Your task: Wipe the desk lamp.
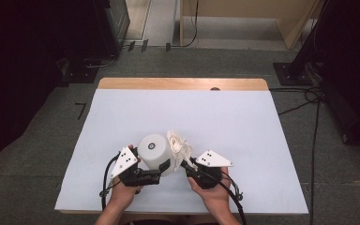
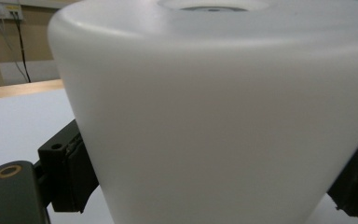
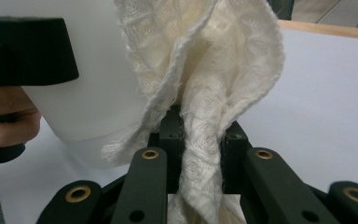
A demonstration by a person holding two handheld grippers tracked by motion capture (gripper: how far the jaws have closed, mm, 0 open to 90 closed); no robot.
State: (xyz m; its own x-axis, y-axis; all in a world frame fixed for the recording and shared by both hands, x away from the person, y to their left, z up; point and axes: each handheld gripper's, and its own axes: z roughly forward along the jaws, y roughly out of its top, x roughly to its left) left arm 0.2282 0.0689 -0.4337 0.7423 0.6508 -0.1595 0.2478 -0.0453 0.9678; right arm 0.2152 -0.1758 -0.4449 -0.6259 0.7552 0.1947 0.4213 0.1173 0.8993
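Two hands come in at the near edge of the table [image 1: 262, 122], and each one holds one gripper. The left hand [image 1: 122, 190] holds the left gripper [image 1: 155, 172]. Its two black jaws are spread wide and press on the two sides of one big white pot [image 1: 153, 151]. In the left gripper view the white pot [image 2: 214, 116] is very close, with a black jaw touching it on each side.

The right hand [image 1: 213, 192] holds the right gripper [image 1: 186, 165]. Its two jaws are squeezed tight on one cream cloth [image 1: 178, 143]. In the right gripper view the cloth [image 3: 205, 84] stands up from between the jaws and leans on the pot [image 3: 93, 93].

The pot stands near the front of the table, a little left of the middle. The cloth is just to its right, touching it. The table has one white top with one wooden strip at the far side.
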